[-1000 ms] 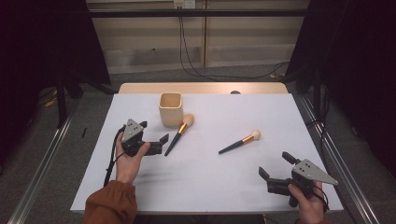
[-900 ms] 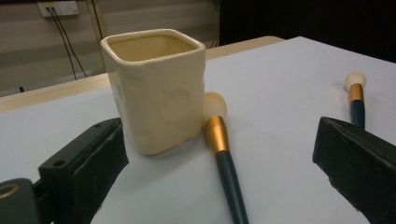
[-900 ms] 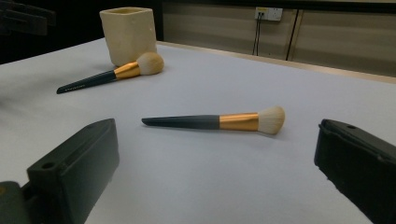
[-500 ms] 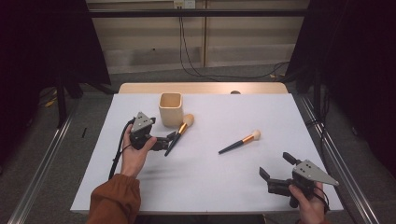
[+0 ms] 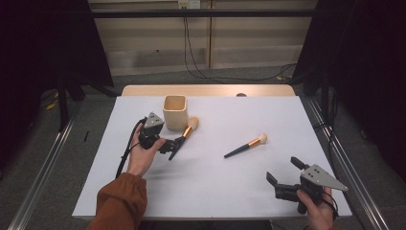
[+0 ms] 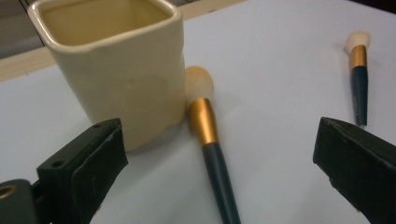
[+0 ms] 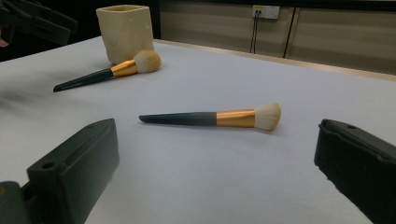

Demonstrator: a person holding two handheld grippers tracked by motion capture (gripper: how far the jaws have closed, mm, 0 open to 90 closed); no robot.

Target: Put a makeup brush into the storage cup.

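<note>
The near brush lies flat on the white counter, its dark tapered handle running into a gold ferrule and a rounded cream head. That head rests just beside the foot of the cream cup, touching or nearly so. The cup stands upright, squarish with rounded corners, mouth open. A second brush of the same make lies flat well apart, toward the middle of the counter.

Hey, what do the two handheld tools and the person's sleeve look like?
Both are black two-jaw tools: the left tool and right tool each carry a grey three-cornered plate on top. A black cable trails from the left one. The left arm wears a rust-orange sleeve. The jaws are blocky, with small holes.
</note>
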